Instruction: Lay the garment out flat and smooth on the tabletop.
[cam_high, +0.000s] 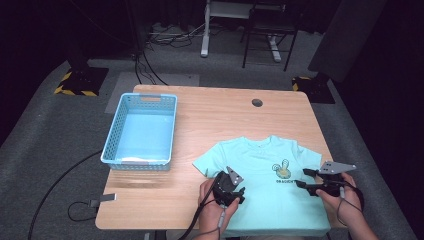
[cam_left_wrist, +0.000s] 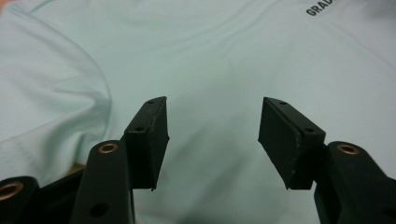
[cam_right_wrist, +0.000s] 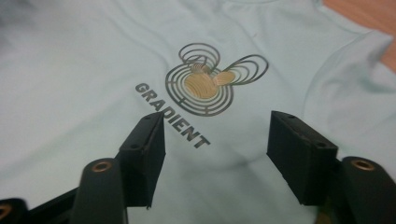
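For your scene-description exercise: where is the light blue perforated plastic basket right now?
In the high view, the light blue perforated plastic basket sits on the wooden table's left side, apart from the mint-green T-shirt to its right.

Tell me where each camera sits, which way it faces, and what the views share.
High view: above the person's side, looking forward and down on the wooden table, blue plastic basket and mint-green T-shirt; both hands show with the left gripper and right gripper.
Left gripper view: rides the left gripper, facing plain shirt cloth; open black jaws.
Right gripper view: rides the right gripper, facing the chest print; open jaws.
Shared: all three show the shirt.
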